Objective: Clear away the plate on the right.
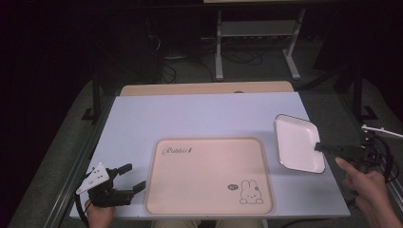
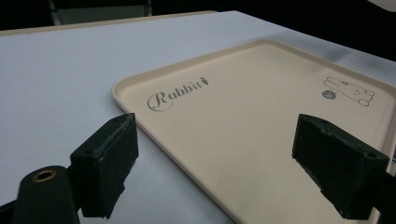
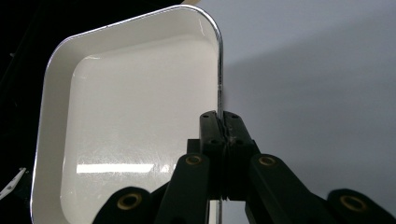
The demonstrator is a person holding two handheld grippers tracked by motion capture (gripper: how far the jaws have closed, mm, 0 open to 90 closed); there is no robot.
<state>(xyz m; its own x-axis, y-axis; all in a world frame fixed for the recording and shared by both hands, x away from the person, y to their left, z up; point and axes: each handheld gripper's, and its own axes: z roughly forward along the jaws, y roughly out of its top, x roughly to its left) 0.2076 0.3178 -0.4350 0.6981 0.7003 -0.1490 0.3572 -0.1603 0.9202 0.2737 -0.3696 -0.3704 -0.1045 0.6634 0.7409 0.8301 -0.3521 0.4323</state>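
A beige tray (image 1: pixel 209 175) with a rabbit drawing and the word "Rabbit" lies flat at the table's near middle. A white square plate (image 1: pixel 297 141) sits at the right of the table, its near right rim pinched by my right gripper (image 1: pixel 319 147). In the right gripper view the white plate (image 3: pixel 126 116) stands edge-on, and the right gripper (image 3: pixel 220 119) is shut on its rim. My left gripper (image 1: pixel 134 177) stands open just left of the tray. In the left gripper view the beige tray (image 2: pixel 261 126) shows ahead, with the left gripper (image 2: pixel 215 168) open over its near left edge and nothing between the jaws.
The light grey tabletop (image 1: pixel 199 116) stretches behind the tray, with a wooden strip (image 1: pixel 206 88) along its far edge. Metal table legs (image 1: pixel 218 47) and cables stand on the dark floor beyond. A person's hands hold both grippers at the near corners.
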